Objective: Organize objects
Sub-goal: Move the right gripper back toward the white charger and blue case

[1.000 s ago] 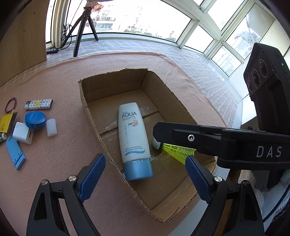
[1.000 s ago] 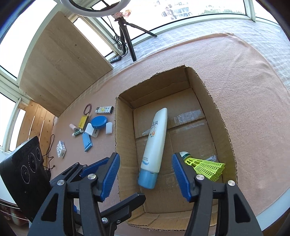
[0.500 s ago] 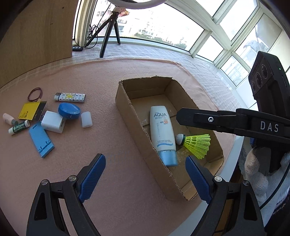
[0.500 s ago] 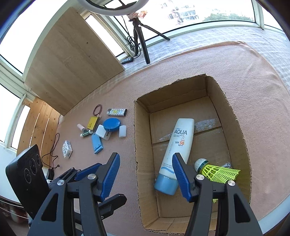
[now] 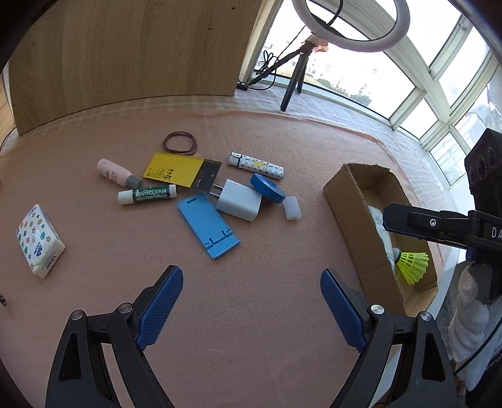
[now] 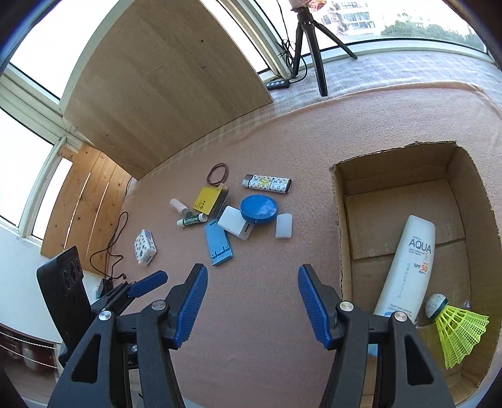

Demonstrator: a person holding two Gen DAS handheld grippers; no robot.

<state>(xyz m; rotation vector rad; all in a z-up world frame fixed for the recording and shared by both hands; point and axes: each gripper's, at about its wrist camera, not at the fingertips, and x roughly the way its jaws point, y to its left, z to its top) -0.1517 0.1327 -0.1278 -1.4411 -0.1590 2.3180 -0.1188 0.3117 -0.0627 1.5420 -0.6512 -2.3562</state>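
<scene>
A cardboard box (image 6: 340, 219) (image 5: 354, 216) on the right holds a white AQUA sunscreen tube (image 6: 408, 266) and a yellow shuttlecock (image 6: 458, 326) (image 5: 411, 262). Left of the box lies a cluster: blue phone stand (image 5: 208, 229) (image 6: 218, 244), white charger (image 5: 240, 204) (image 6: 233, 222), blue round case (image 5: 266, 190) (image 6: 259, 208), small white cap (image 5: 291, 212), patterned lighter (image 5: 255, 164), yellow card (image 5: 174, 169), lip balm (image 5: 147, 194), pink bottle (image 5: 114, 172), rubber band (image 5: 180, 142), tissue pack (image 5: 39, 240). My left gripper (image 5: 251, 307) hovers open over bare mat near the cluster. My right gripper (image 6: 252, 309) is open, empty, left of the box.
A pink mat (image 5: 251, 329) covers the table. A wooden panel (image 5: 125, 47) stands behind the cluster. A tripod (image 6: 310, 40) with a ring light (image 5: 348, 25) stands at the windows. The table edge runs just right of the box. A black cable (image 6: 116, 238) trails off the left edge.
Both grippers have swung left, away from above the box toward the item cluster. The box has slid to the right of both views. Neither gripper's opening has changed.
</scene>
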